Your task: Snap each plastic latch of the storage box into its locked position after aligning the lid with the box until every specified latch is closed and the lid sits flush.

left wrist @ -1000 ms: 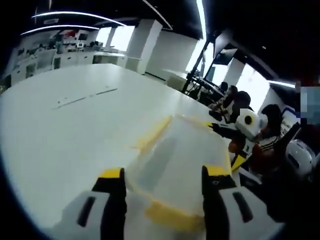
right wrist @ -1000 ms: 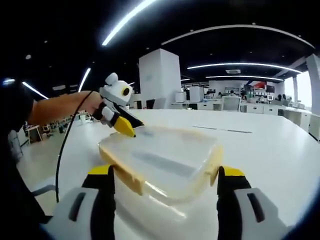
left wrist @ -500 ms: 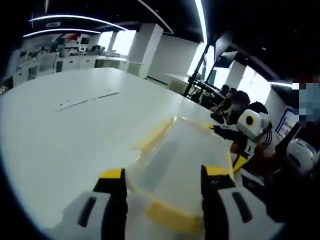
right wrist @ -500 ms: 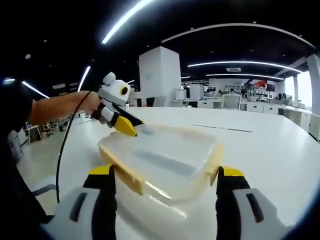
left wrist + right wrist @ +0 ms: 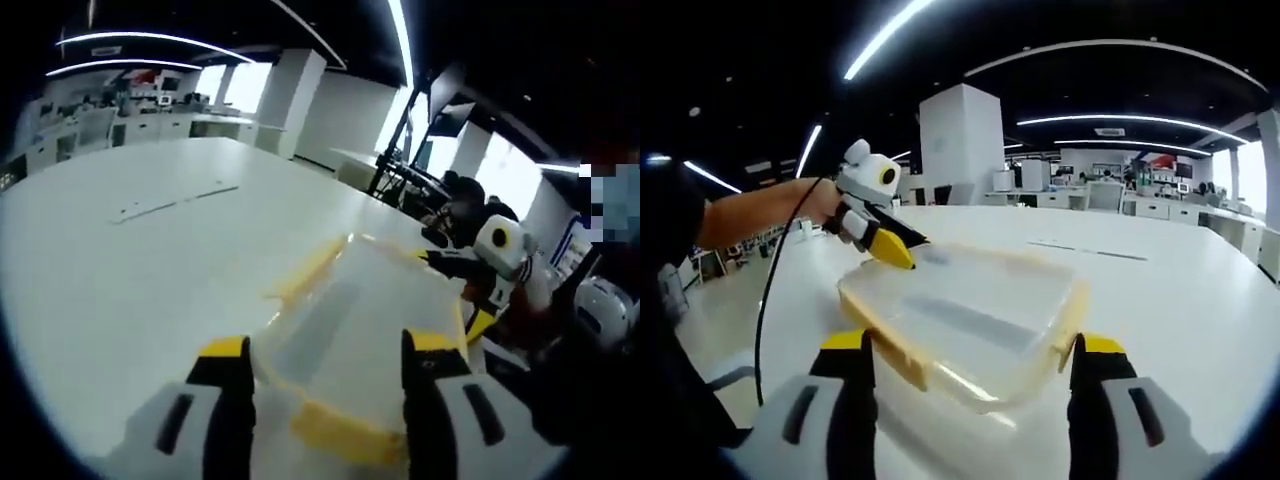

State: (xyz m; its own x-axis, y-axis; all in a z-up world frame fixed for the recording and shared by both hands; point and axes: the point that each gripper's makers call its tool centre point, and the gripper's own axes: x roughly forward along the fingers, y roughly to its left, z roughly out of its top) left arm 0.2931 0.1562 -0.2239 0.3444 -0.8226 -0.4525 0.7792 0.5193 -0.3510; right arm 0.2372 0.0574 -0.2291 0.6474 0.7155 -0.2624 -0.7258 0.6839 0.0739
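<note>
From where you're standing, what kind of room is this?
Most likely an open-plan office or lab: a big white table holds the storage box, strip lights run along a dark ceiling, and desks with cabinets line the far wall.

no readable text, labels, numbers or signs anywhere

Both grippers' jaws wide apart, level.

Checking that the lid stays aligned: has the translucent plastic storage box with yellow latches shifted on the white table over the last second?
No. In the right gripper view the translucent storage box sits in the same spot on the white table.
</note>
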